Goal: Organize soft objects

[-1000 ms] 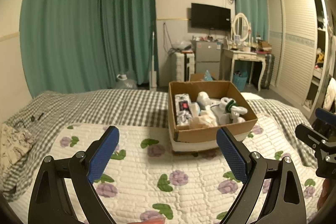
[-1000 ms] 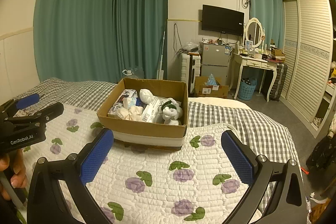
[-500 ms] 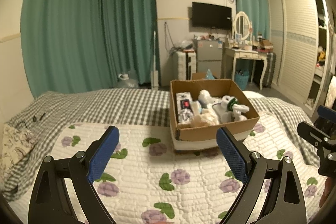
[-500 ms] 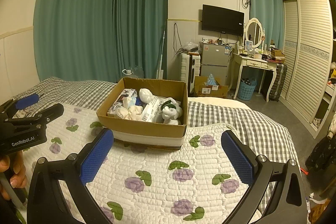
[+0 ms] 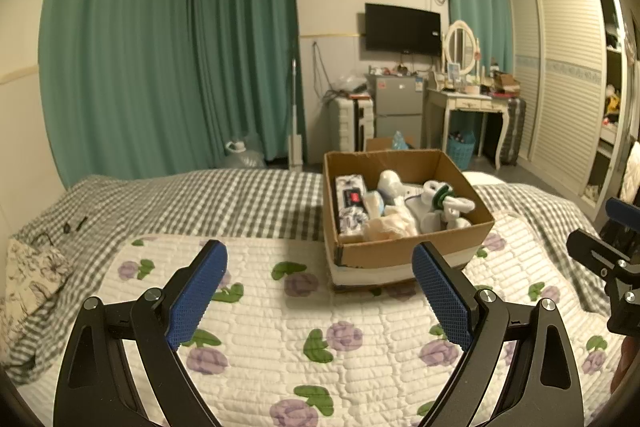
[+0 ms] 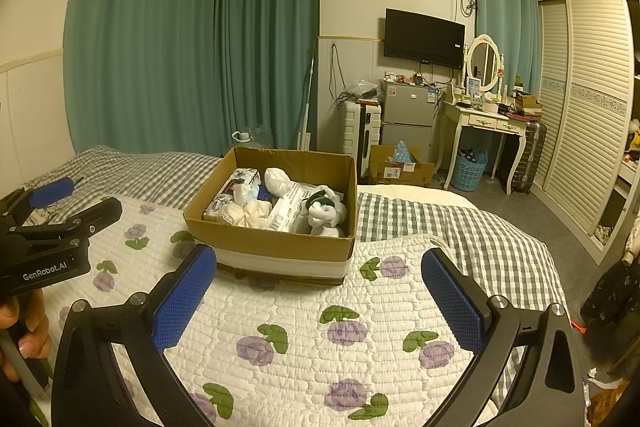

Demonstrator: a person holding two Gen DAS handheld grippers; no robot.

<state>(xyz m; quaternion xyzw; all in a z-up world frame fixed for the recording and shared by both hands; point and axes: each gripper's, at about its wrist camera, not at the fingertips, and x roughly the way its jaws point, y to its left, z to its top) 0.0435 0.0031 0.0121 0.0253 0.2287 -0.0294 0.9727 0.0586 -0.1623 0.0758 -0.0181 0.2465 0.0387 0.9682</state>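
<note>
Both tools, the left tool point(image 5: 320, 275) and right tool point(image 6: 319, 277), are hovering spread and empty over the quilted bed point(image 5: 280, 327), facing the cardboard box point(image 6: 276, 247) at frame centre, where soft objects point(image 6: 324, 211) are lying heaped for sorting.

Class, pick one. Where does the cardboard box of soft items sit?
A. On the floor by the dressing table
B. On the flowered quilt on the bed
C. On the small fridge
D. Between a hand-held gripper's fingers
B: the cardboard box rests on the flowered quilt, untouched by either gripper.
</note>
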